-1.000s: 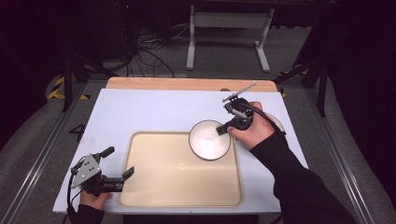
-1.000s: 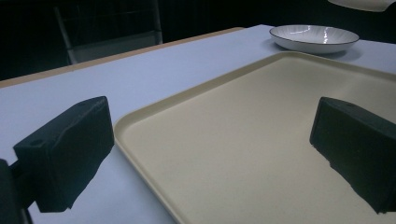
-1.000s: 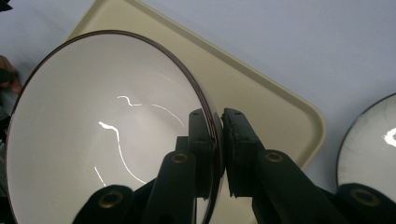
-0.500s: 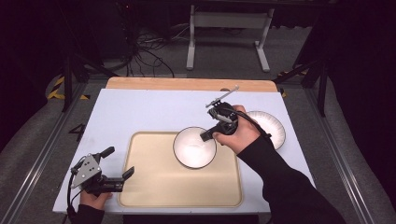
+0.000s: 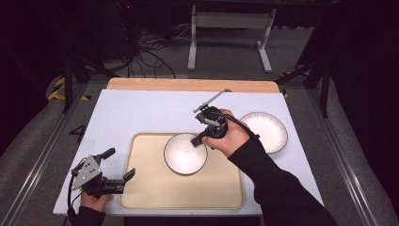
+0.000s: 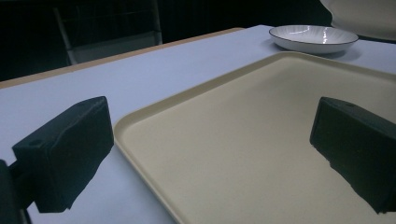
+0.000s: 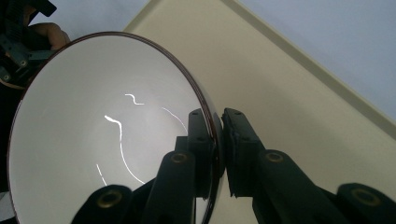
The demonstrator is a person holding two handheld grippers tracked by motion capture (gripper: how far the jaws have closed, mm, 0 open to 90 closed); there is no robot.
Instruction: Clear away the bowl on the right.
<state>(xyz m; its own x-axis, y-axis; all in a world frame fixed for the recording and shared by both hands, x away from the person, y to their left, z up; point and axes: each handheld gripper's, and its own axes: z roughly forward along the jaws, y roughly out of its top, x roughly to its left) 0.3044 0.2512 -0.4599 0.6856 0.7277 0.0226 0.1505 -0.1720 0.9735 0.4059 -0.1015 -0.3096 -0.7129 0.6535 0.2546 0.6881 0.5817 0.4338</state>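
Note:
A white bowl (image 5: 184,153) with a dark rim hangs over the beige tray (image 5: 155,188). My right gripper (image 5: 197,140) is shut on the bowl's right rim, one jaw inside and one outside; the bowl (image 7: 93,130) and the gripper (image 7: 219,133) also show in the right gripper view. A white plate (image 5: 266,131) lies on the blue mat to the right of the tray; the left gripper view shows this plate (image 6: 314,37) far off. My left gripper (image 5: 120,167) stands open at the tray's front left corner, its jaws either side of the tray's edge (image 6: 140,149) with nothing between them.
The blue mat (image 5: 141,113) covers the table, with a wooden strip (image 5: 188,84) along its far edge. Beyond the table stand a metal frame (image 5: 226,28) and loose cables (image 5: 141,52) on the floor.
My right gripper has carried the bowl leftward from near the plate to above the tray's middle. The left gripper has not moved.

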